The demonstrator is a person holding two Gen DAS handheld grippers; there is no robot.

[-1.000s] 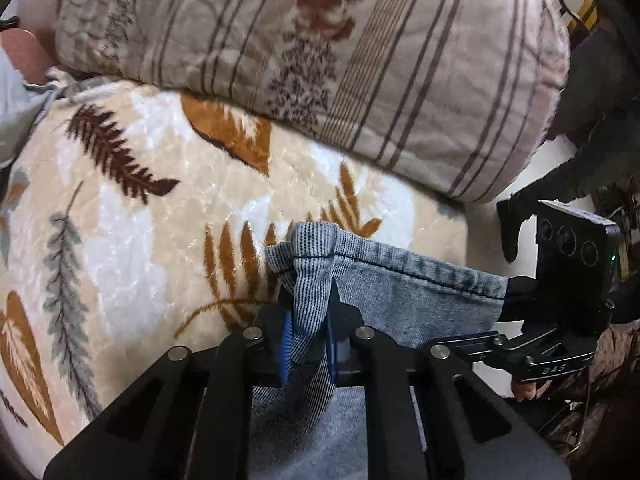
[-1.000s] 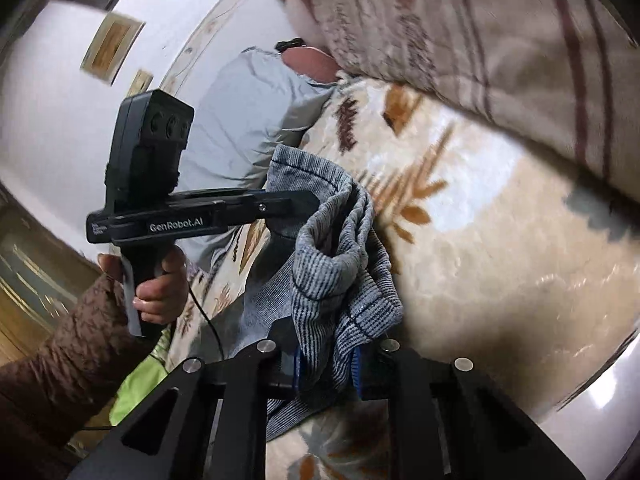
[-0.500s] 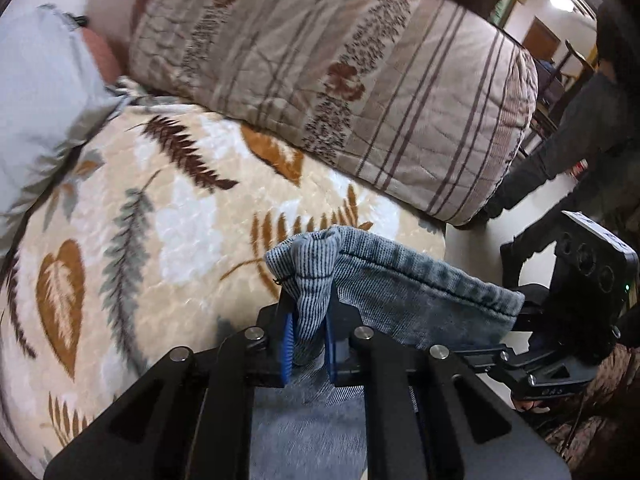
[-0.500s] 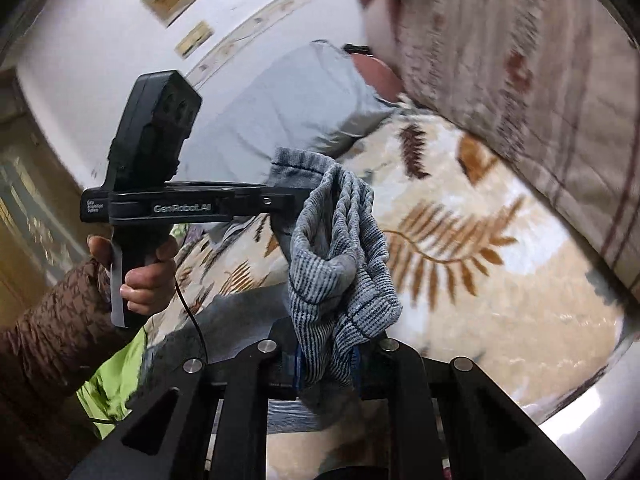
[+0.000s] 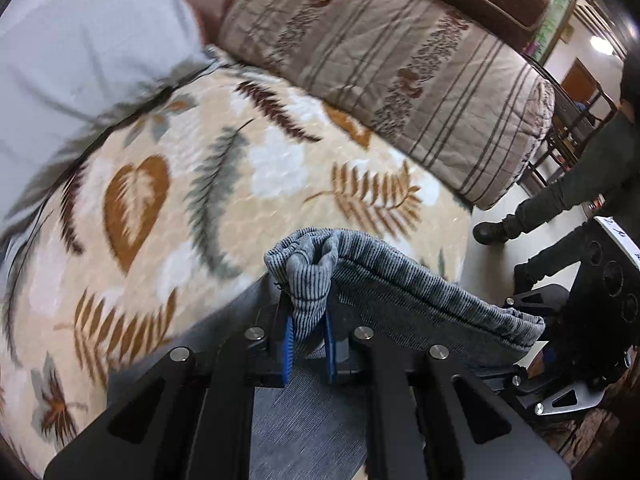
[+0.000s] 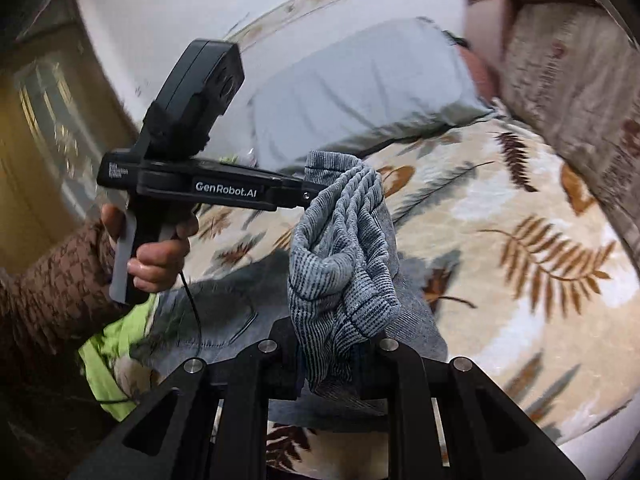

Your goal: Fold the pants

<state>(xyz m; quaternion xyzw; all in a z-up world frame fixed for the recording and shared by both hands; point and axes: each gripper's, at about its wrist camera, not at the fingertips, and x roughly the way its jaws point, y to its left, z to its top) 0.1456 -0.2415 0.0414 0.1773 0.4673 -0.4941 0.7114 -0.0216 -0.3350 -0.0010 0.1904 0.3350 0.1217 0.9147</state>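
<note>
Grey-blue ribbed pants (image 5: 404, 292) hang stretched between two tongs above the leaf-patterned blanket (image 5: 168, 216) on the bed. Left tongs (image 5: 307, 346) are clenched on a bunched corner of the fabric, blue pads pressing either side. Right tongs (image 6: 332, 364) pinch a thick wad of the same cloth. Behind lie a striped quilt (image 5: 400, 64) and a pale grey pillow (image 6: 360, 92).

Left gripper (image 5: 307, 350) clamped on a bunched corner of the grey ribbed pants (image 5: 420, 296), hem stretching right toward the other gripper (image 5: 560, 344), all lifted over the leaf-print blanket (image 5: 180, 200), striped quilt (image 5: 400, 60) behind.
</note>
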